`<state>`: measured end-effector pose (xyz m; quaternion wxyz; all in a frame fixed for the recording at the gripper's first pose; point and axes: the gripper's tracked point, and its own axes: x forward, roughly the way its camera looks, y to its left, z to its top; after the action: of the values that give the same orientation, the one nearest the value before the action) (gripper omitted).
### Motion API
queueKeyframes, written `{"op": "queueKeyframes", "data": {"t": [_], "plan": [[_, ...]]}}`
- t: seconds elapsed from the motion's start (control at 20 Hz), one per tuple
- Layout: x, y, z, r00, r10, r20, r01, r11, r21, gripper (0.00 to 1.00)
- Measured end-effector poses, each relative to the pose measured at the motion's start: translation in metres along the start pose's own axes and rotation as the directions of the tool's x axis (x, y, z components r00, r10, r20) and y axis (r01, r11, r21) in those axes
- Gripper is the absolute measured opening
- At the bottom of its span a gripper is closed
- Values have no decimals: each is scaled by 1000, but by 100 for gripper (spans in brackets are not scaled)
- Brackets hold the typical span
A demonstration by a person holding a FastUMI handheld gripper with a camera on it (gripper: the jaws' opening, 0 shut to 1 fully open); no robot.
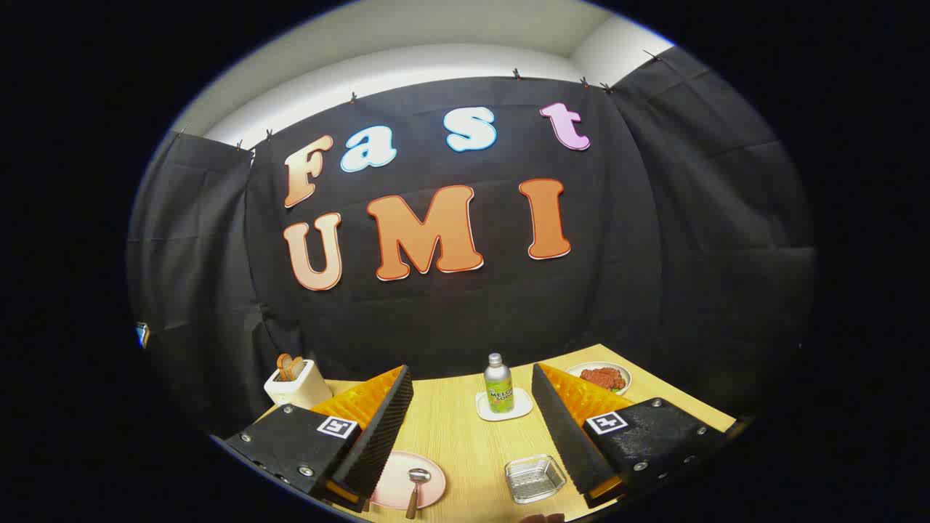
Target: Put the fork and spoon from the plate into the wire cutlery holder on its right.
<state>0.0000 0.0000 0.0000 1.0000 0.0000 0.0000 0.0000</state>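
Spoon (416,488) with metal bowl and brown wooden handle lies on the round pink plate (429,494), nearest the camera, just inside the left finger's tip. No fork visible from here; may be hidden under the left finger, can't tell. Clear square wire-edged cutlery holder (535,478) sits on the light wooden table (465,443) just right of the plate, close to the right finger's tip.

Handling guess: spoon is light, rigid, slick at the bowl. Handle is the better hold, wood gives the ridged pads some bite. It lies flat on the plate, so pinch across the handle near mid-length and expect it to pivot if caught off-centre.

Gripper (465,450) is spread wide, holding nothing and touching nothing; both black fingers hover above the table with plate and holder in the gap between them.

Beyond the fingers: green soda bottle with silver cap (498,385) on a white square coaster (503,407). Farther right, white dish of red food (603,378). Far left, cream toaster with toast (296,381) against the booth wall.
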Motion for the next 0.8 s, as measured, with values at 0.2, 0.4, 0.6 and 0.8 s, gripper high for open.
{"op": "queueKeyframes", "data": {"t": [0.2,0.4,0.6,0.8], "plan": [[-11,17,-5,1000,-25,-18,25,1000,-16,98],[-17,22,-10,998,-43,-35,42,998,-45,98],[-18,29,-10,999,-35,-32,33,998,-63,98],[-13,46,-14,999,16,-41,-18,998,-61,98]]}}
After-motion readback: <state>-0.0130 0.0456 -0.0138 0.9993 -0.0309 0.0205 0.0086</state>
